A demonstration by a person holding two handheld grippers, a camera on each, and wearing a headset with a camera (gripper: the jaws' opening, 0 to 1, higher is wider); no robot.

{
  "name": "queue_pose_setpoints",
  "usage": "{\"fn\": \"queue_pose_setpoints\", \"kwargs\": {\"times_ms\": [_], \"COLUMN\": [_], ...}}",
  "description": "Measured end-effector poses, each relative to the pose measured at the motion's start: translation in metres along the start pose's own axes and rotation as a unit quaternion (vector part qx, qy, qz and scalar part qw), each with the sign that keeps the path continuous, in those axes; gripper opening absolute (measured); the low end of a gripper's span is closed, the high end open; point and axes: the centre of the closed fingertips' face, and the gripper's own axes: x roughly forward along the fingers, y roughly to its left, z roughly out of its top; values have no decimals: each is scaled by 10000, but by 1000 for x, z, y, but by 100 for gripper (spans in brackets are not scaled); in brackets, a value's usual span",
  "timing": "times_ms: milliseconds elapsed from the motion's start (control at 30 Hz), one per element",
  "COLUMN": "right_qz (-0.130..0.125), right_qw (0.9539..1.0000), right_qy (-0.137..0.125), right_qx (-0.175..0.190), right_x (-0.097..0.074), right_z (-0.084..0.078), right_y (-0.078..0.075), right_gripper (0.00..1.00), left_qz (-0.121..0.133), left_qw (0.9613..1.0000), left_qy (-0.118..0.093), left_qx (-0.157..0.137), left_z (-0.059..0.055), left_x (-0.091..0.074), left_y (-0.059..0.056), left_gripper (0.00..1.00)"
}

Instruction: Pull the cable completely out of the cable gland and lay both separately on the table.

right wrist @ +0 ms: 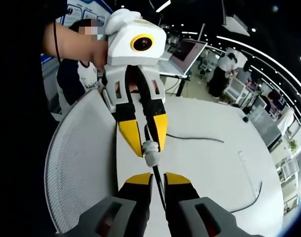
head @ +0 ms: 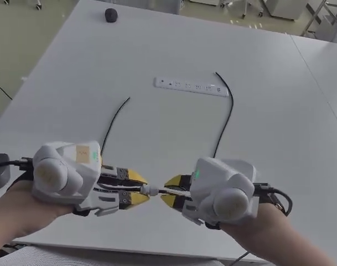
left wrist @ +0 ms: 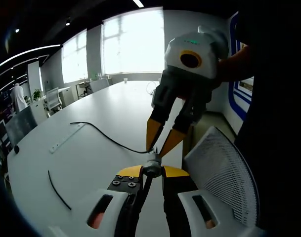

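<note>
Left gripper (head: 141, 188) pinches the cable gland (head: 152, 190) at its jaw tips, right gripper (head: 169, 190) faces it nose-to-nose, jaws clamped on the cable (right wrist: 158, 180) just beyond the gland.

White left gripper (head: 141, 188) and right gripper (head: 167, 191) (yellow jaws)

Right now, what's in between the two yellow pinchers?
The cable gland, with a short bit of cable running from it to the right gripper. The left gripper holds the gland. The right gripper view shows it best.
</note>
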Motion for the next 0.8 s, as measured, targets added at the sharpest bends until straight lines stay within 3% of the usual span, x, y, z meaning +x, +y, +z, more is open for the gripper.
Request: {"fn": "queue_pose_setpoints", "kwargs": {"times_ms": [433,800], "right_qz": [-4,-53], "right_qw": [9998,9996], "right_qy": [60,64], "right_qx": [-166,265], "right_x": [2,0], "right_z": [0,-7], "right_y": [3,2], "right_gripper": [0,0], "left_qz": [6,45], "left_qw": [10000,10000], "left_qy": [69,81], "left_qx": [40,-12], "left_z": [1,1], "left_x": [3,7], "left_y": [-3,-3], "left_gripper": [15,15]}}
